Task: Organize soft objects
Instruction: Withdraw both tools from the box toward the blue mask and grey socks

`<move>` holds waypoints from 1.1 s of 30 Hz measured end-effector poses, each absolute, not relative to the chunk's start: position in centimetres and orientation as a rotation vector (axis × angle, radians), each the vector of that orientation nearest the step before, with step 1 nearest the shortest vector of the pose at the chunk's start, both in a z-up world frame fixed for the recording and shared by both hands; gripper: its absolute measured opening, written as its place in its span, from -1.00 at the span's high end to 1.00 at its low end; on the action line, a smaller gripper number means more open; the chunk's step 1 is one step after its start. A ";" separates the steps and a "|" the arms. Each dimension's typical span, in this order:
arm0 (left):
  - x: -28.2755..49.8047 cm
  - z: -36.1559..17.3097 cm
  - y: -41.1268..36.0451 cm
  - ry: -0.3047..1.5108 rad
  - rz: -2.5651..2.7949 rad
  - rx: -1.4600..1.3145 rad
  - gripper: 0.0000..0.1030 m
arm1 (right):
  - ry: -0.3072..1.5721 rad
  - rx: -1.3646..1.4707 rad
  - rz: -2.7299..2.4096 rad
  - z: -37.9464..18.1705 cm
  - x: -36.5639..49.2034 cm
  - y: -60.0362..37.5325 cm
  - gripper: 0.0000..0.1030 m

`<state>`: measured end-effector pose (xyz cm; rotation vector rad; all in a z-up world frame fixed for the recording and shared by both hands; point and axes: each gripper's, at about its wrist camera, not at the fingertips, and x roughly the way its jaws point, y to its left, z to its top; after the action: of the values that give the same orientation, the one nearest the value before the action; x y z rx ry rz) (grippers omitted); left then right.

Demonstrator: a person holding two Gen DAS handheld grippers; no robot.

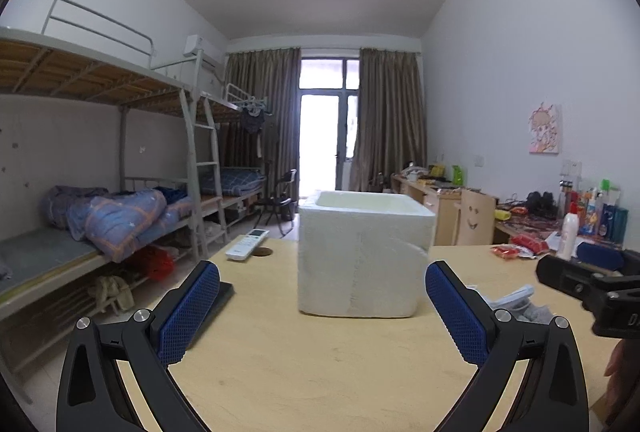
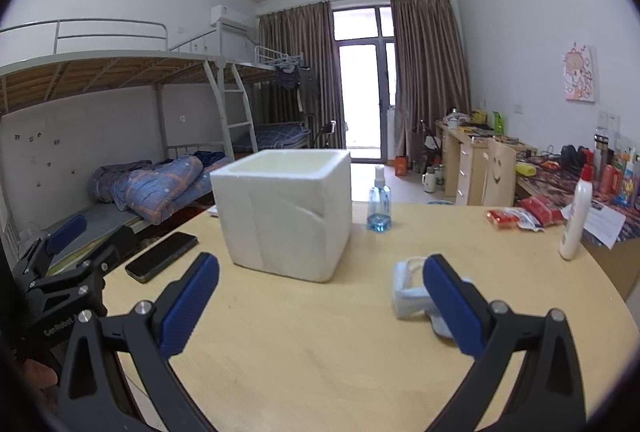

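Wooden table (image 2: 304,352) carried everything, and the white foam box (image 2: 286,216) served as the marker for the rest. Left of the box lay a dark phone (image 2: 162,256) and, farther back, a white remote (image 1: 247,243). The left gripper (image 1: 322,316) hovered in front of the box, jaws spread wide and holding nothing. Behind the box's right corner stood a small blue spray bottle (image 2: 379,202). Right of the box and nearer the cameras lay the pale grey soft bundle (image 2: 412,294), apparently rolled cloth, on the tabletop just behind the right gripper (image 2: 320,306), whose jaws were likewise wide apart and empty. Red snack packets (image 2: 516,218) and a white lotion bottle (image 2: 576,216) sat farthest right. Judging by this, sorting had barely begun: the bundle lay outside the box, whose contents could not be seen.
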<state>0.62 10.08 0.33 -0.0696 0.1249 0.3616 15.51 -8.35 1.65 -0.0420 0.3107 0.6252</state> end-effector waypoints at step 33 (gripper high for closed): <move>10.5 -1.3 -1.9 0.306 -0.046 0.005 -1.00 | 0.394 0.042 0.301 -0.3 17.1 -20.2 -0.99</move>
<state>10.45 -1.92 -1.34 0.0053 0.3062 -0.0460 17.12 -20.21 -0.34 0.0425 0.3943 0.3010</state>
